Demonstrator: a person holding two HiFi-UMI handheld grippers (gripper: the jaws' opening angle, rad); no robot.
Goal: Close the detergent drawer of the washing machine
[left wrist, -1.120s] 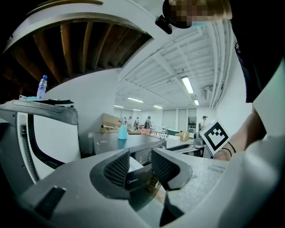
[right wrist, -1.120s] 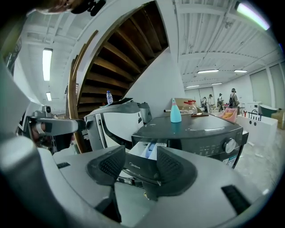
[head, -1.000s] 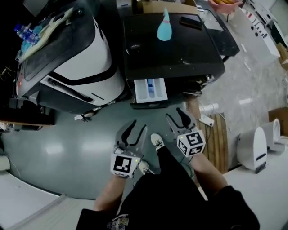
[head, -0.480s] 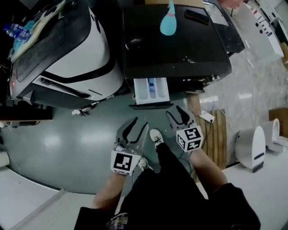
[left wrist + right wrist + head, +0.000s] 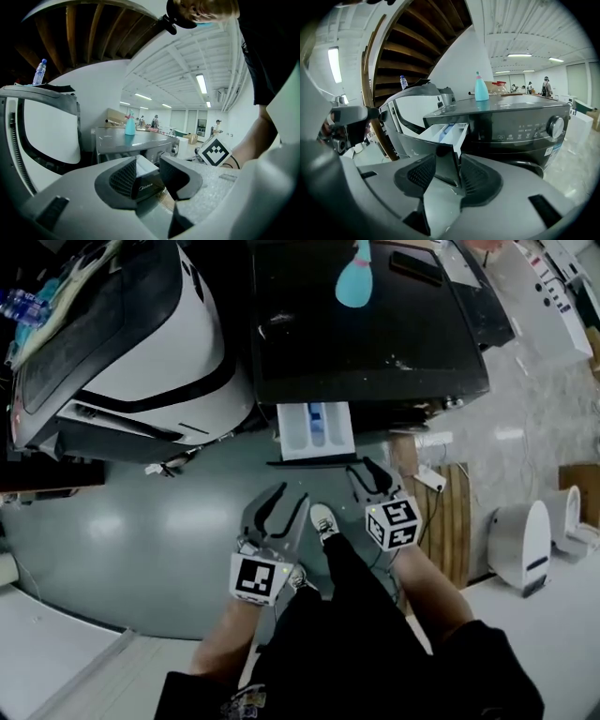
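Observation:
The black washing machine [image 5: 366, 334] has its white detergent drawer [image 5: 316, 429] pulled out, dark front panel toward me. My right gripper [image 5: 368, 474] is at the panel's right end. In the right gripper view the panel's edge [image 5: 444, 161] stands between the closing jaws of this gripper [image 5: 447, 169], and I see no pad pressing on it. The drawer's white tray [image 5: 446, 132] runs back into the machine [image 5: 515, 126]. My left gripper [image 5: 281, 507] hangs open short of the drawer, left of its middle. In its own view this gripper [image 5: 149, 171] holds nothing, and the drawer front [image 5: 147, 186] shows beyond the gap.
A teal bottle [image 5: 354, 282] and a dark phone [image 5: 417, 268] lie on the washer's top. A white machine with a raised lid [image 5: 141, 343] stands to the left. A wooden pallet [image 5: 459, 521] and a white appliance [image 5: 525, 545] are on the right. My shoe [image 5: 323, 521] is between the grippers.
Both grippers have come closer to the drawer's front. The right one has reached the panel's right end and its jaws have narrowed. The drawer has not moved.

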